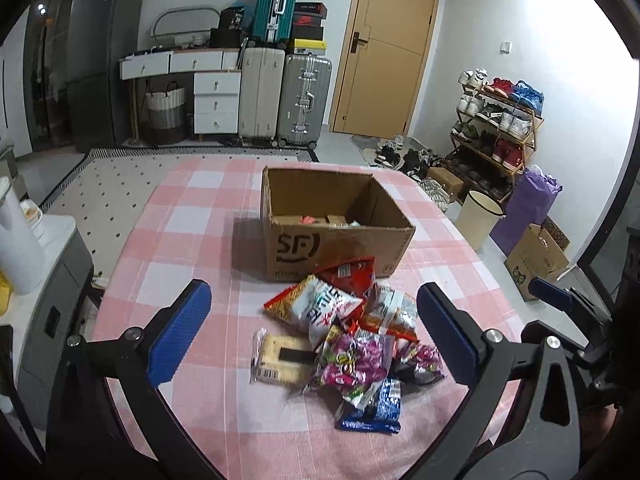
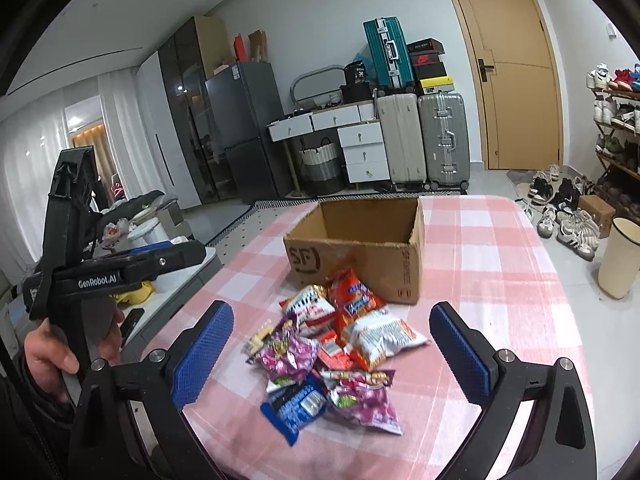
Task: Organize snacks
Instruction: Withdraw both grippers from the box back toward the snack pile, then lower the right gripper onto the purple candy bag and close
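One cardboard box [image 1: 340, 236] open on the pink checked tablecloth [image 1: 192, 240], printed "SF" on its near side, a few items lying in its bottom; one heap of snack packets [image 1: 352, 344] just in front of the box, on the cloth; counted in the heap: two purple candy bags [image 2: 286, 354], one blue packet [image 2: 294, 406] nearest the cameras, one clear-wrapped biscuit pack [image 1: 278, 356] at the left edge, several red-and-white bags [image 1: 320, 306] toward the box, overlapping too much for an exact total; left gripper [image 1: 314, 326] spread wide, empty, hovering over the heap; right gripper [image 2: 332, 354] likewise spread wide, empty, above the same heap; three suitcases [image 1: 304, 100] by the far wall; one cream bin [image 1: 478, 218] on the floor beside the table.
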A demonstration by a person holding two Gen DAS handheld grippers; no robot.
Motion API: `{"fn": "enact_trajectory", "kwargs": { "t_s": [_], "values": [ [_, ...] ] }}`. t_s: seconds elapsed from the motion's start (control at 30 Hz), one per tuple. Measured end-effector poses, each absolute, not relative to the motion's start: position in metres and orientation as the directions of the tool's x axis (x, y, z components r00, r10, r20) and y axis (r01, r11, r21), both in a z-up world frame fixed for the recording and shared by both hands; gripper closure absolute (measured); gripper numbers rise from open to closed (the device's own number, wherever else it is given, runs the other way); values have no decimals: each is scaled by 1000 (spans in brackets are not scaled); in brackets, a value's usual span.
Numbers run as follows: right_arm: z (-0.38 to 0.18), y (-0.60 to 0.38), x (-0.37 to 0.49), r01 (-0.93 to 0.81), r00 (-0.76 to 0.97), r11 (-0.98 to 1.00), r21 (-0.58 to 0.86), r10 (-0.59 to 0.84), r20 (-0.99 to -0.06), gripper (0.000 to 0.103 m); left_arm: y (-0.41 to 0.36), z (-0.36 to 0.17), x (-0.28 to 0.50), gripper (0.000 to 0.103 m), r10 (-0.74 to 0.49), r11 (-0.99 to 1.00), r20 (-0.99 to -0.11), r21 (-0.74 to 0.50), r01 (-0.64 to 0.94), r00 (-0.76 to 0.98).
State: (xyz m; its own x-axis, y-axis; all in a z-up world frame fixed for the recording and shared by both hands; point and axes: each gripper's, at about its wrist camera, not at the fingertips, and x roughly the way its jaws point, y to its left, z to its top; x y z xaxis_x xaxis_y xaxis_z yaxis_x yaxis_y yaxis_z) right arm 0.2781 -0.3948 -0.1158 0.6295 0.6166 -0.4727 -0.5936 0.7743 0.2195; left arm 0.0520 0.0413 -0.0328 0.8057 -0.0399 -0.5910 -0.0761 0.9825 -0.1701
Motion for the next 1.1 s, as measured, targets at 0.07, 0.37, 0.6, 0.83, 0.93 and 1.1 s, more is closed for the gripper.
{"fn": "enact_trajectory", "kwargs": {
  "t_s": [0.07,0.37,0.6,0.83,0.93,1.1],
  "values": [
    [-122,-398,275,-588,627,779,219,610,-484,3,43,-39,50,0,-43,980,-602,-179,-82,797],
    [-152,-402,270,-585,582,772,249,613,-534,3,35,-61,47,0,-56,983,-636,-172,-71,770],
    [-165,-411,268,-574,576,775,264,611,-543,3,28,-76,48,0,-86,981,-650,-186,-48,755],
    [-192,-414,276,-563,543,774,290,611,-576,3,27,-105,54,0,-116,979,-673,-201,-30,731],
    [-203,-413,284,-559,522,771,306,614,-592,3,28,-118,60,0,-134,976,-681,-217,-23,720],
    [-219,-408,296,-557,501,771,309,608,-616,3,30,-135,76,0,-162,970,-694,-241,-15,702]
  ]
}}
